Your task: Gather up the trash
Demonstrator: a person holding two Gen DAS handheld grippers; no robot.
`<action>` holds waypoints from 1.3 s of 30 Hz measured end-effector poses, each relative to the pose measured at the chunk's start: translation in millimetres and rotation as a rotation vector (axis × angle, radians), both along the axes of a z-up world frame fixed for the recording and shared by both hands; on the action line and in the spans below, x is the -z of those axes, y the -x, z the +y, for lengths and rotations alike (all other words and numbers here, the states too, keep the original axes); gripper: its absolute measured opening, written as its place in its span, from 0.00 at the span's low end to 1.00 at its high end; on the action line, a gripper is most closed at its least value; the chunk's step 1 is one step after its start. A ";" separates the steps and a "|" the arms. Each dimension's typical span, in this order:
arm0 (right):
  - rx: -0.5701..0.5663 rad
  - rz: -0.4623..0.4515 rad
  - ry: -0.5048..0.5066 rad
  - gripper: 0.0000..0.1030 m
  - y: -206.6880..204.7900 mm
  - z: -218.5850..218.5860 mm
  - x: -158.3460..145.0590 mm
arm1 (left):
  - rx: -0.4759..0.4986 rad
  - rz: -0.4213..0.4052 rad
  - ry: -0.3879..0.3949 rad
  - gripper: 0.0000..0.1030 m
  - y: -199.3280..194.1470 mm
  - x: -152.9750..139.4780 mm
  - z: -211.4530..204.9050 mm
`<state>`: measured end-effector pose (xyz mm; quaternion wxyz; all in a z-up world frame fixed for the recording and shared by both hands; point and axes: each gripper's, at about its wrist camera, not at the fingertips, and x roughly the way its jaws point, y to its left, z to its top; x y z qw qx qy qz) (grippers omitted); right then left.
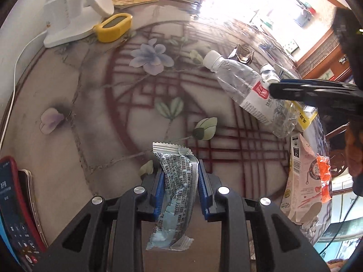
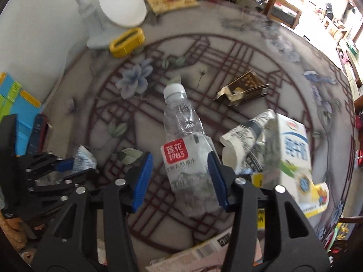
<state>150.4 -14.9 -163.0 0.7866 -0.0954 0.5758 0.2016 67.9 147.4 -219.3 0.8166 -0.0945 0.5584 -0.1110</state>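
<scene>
A round bench point(image 1: 95, 117) with a painted flower and red lattice pattern stands against a pale wall point(image 2: 45, 22); strong daylight floods in from windows point(image 1: 301, 6) with wooden frames beyond it

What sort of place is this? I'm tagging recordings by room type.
Probably a lived-in home room: a floral-patterned table against a wall, with a white desk lamp, phones and a crushed water bottle.

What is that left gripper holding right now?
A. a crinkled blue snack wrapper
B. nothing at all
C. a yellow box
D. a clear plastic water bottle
A. In the left wrist view the left gripper has its blue pads closed on a crinkled blue snack wrapper, while the water bottle lies on the table, away from it.
</scene>
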 end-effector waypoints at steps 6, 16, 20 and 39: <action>-0.031 0.012 0.073 0.48 -10.5 8.4 14.0 | -0.014 0.005 0.027 0.27 -1.1 1.8 8.9; -0.077 0.080 0.088 0.60 -18.1 19.2 34.3 | -0.028 -0.017 0.031 0.49 6.0 -4.6 20.0; -0.068 0.075 0.050 0.53 -13.7 18.1 31.2 | -0.039 -0.002 0.013 0.50 8.6 0.1 24.2; 0.157 -0.185 -0.342 0.38 74.0 -40.7 -84.3 | -0.063 -0.138 0.006 0.17 11.3 -55.0 -4.8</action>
